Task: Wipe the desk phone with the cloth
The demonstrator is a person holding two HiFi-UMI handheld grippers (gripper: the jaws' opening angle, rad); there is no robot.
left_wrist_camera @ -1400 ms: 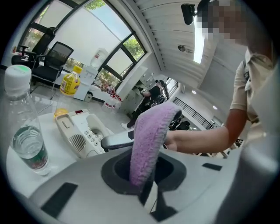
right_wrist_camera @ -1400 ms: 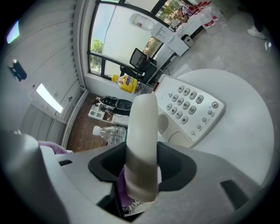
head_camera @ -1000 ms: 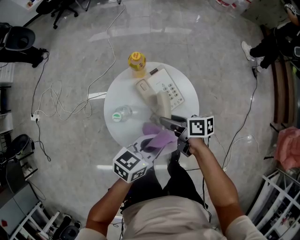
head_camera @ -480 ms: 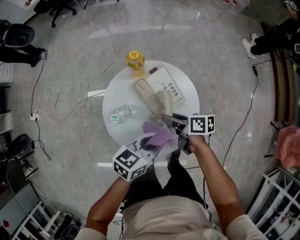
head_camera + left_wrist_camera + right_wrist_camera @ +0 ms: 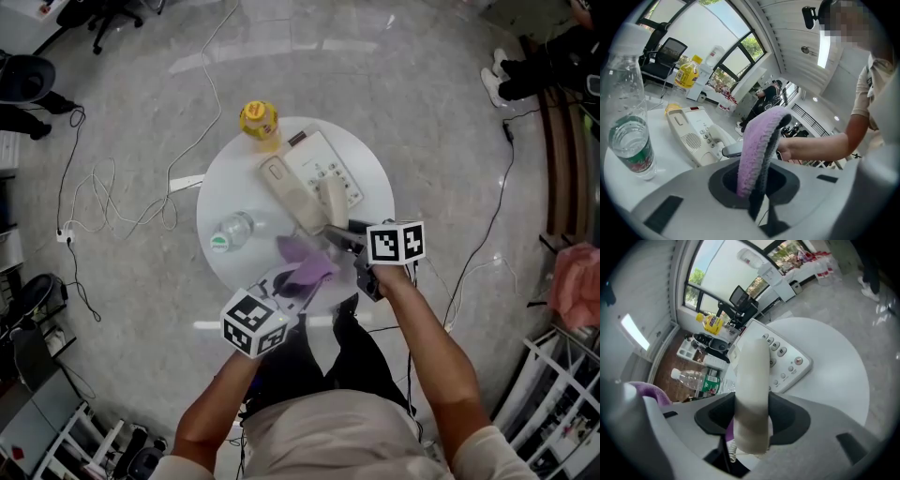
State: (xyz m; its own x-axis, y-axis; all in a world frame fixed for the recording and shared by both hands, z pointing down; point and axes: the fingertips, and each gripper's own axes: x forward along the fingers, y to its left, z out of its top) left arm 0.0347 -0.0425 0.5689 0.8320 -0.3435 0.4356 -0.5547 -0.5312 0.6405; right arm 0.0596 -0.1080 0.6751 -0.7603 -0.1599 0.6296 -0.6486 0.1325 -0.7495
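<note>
The beige desk phone lies on the round white table. Its handset is off the cradle, and my right gripper is shut on it. In the right gripper view the handset stands up between the jaws, with the phone's keypad behind it. My left gripper is shut on a purple cloth just left of the handset. In the left gripper view the cloth arches up out of the jaws, and the phone base lies beyond it.
A clear water bottle with a green label stands on the table's left part. A yellow bottle is at the far rim. Cables trail on the floor at the left. A person sits at the upper right.
Both grips stay as they were. The cloth and the handset have edged slightly left, and the head view has shifted a little.
</note>
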